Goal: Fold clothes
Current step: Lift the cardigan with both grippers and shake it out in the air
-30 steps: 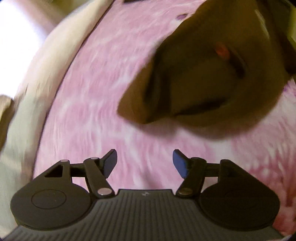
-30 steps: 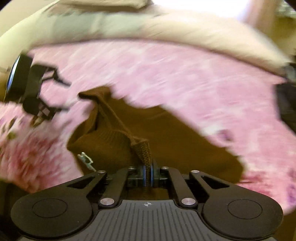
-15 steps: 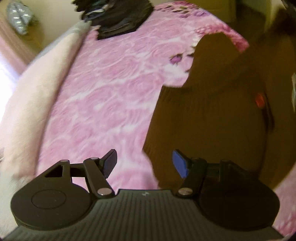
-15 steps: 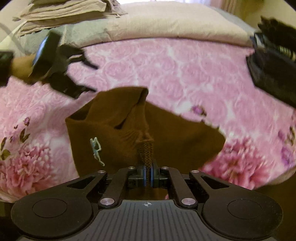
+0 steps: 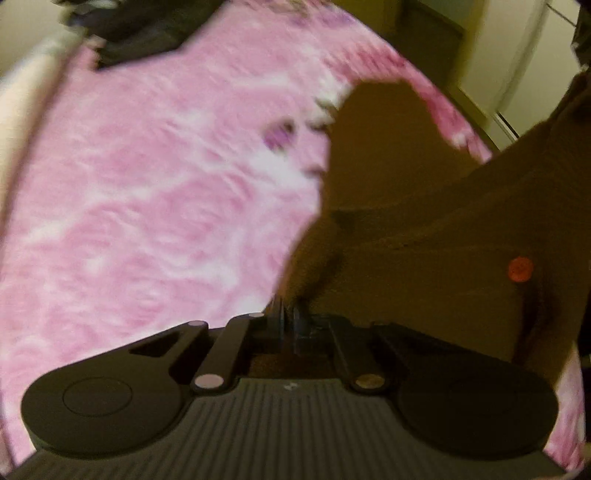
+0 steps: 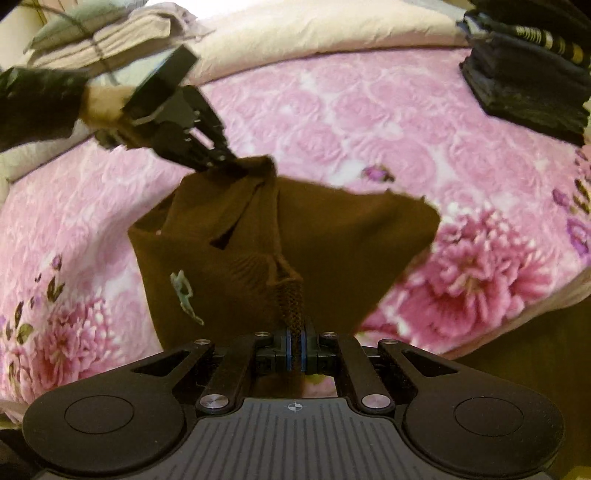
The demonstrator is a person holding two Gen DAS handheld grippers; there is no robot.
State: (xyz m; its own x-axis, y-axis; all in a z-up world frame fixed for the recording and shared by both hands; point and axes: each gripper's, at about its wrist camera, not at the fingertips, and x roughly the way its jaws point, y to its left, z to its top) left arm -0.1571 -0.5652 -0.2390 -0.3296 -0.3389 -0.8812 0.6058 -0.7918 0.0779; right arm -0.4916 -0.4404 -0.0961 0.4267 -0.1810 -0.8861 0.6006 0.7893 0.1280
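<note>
A brown knit sweater (image 6: pixel 314 236) hangs bunched above the pink flowered bedspread (image 6: pixel 369 110), with a small pale green figure (image 6: pixel 184 295) stitched on its front. My right gripper (image 6: pixel 294 350) is shut on a ribbed edge of the sweater close to the camera. My left gripper (image 6: pixel 218 157) comes in from the upper left of the right wrist view and is shut on the sweater's far top corner. In the left wrist view, the left gripper (image 5: pixel 286 325) pinches the brown sweater (image 5: pixel 424 240), which fills the right side and carries a round red patch (image 5: pixel 520 269).
A stack of folded dark clothes (image 6: pixel 528 74) lies at the far right of the bed, also seen as dark clothes (image 5: pixel 140 33) in the left wrist view. Cream bedding (image 6: pixel 314 33) and folded beige linens (image 6: pixel 110 33) line the far side. The bed's edge (image 6: pixel 498 332) drops off at the lower right.
My left gripper, open half a second ago, has moved onto the sweater's far corner and shut on it. The right gripper kept its hold; the sweater now hangs between both.
</note>
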